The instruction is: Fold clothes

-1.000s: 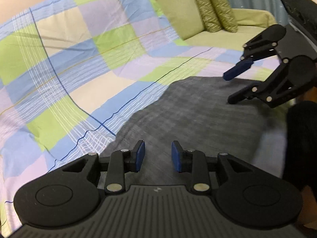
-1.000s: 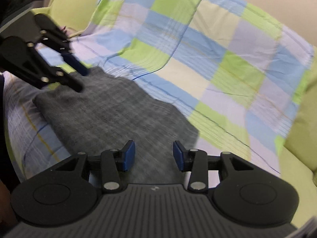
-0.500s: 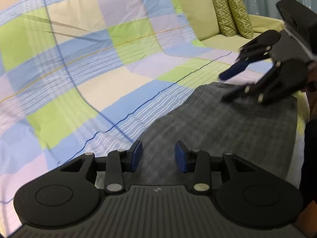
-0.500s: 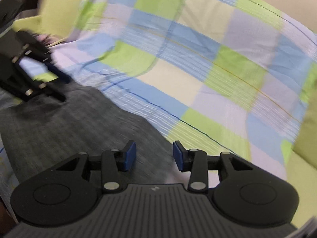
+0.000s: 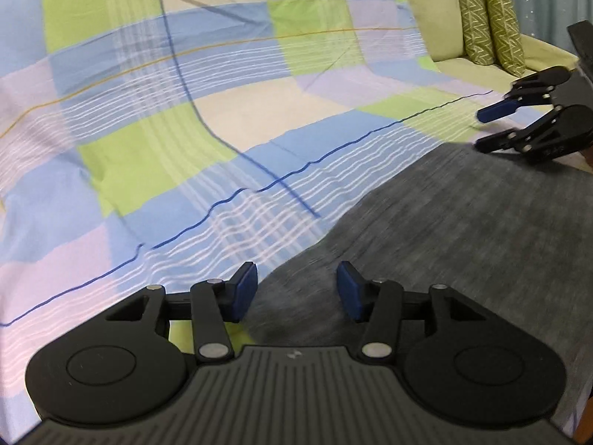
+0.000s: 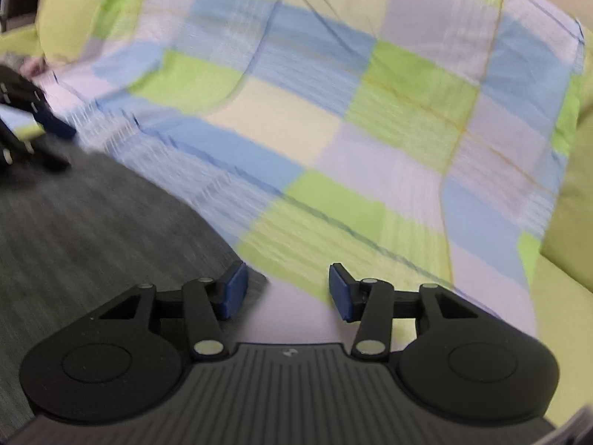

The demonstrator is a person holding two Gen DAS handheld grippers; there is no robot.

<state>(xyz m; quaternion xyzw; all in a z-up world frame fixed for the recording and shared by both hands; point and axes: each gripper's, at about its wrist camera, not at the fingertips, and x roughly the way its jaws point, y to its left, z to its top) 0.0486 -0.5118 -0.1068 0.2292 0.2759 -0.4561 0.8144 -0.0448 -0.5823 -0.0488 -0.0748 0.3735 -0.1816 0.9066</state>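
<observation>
A dark grey garment (image 5: 463, 230) lies flat on a checked sheet (image 5: 222, 118) over the sofa. My left gripper (image 5: 296, 291) is open and empty, low over the garment's left corner. My right gripper (image 6: 285, 289) is open and empty, low over the garment's right corner (image 6: 111, 222), with sheet (image 6: 370, 141) showing between the fingers. The right gripper also shows in the left wrist view (image 5: 500, 126), at the garment's far edge. The left gripper shows blurred in the right wrist view (image 6: 37, 133).
Two green patterned cushions (image 5: 489, 18) stand against the sofa back at the far right of the left wrist view. Bare yellow-green sofa (image 6: 567, 319) shows beyond the sheet's right edge.
Both grippers have moved apart, each toward its own side of the garment, and their jaws have opened wider. The garment has not moved.
</observation>
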